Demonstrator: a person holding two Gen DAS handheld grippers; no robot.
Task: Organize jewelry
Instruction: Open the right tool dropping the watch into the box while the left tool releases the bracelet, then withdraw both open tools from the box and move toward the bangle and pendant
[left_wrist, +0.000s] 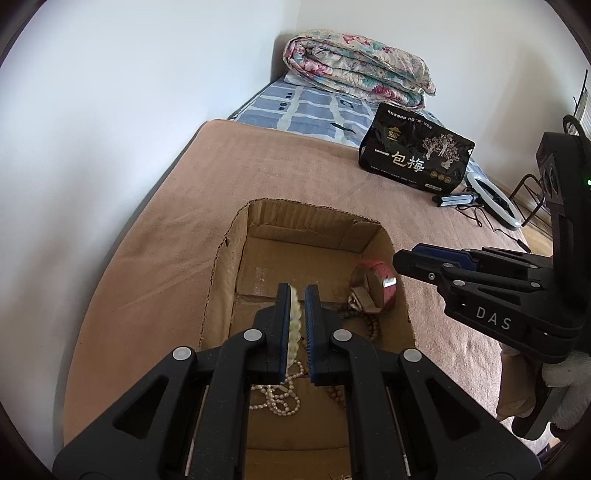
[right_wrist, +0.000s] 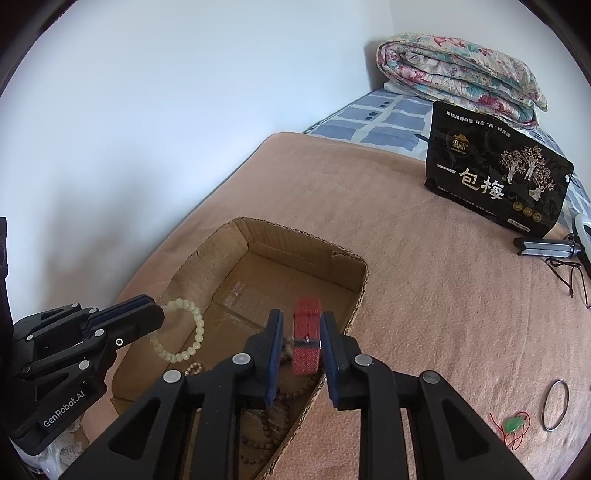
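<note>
Left wrist view: left gripper (left_wrist: 297, 291) clamped on one pale bead bracelet (left_wrist: 295, 325), held edge-on between the two pads, right above the open cardboard box (left_wrist: 218, 280). Inside the box, counted: one pearl necklace (left_wrist: 279, 397) piled on the floor, one brown bead strand (left_wrist: 371, 326) partly hidden behind the fingers, one red-strapped watch (left_wrist: 375, 286) leaning in the right corner. Right gripper (left_wrist: 400, 260) off to the right over the box's edge, seen side-on, so can't tell from here how wide it stands. Box sitting on a tan blanket (left_wrist: 288, 170). Further back: one black snack bag (left_wrist: 415, 147), one folded floral quilt (left_wrist: 354, 62), one ring light (left_wrist: 495, 201).

Right wrist view: right gripper (right_wrist: 301, 328) spread apart, holding nothing, fingers either side of the red-strapped watch (right_wrist: 306, 338) without touching it. Left gripper (right_wrist: 160, 314) at the left, gripping the pale bead bracelet (right_wrist: 184, 332), loop hanging over the cardboard box (right_wrist: 258, 229). Brown bead strand (right_wrist: 266, 424) on the box floor. Still out on the tan blanket (right_wrist: 424, 295), near right: one thin metal bangle (right_wrist: 554, 405), one green pendant on red cord (right_wrist: 514, 425).
</note>
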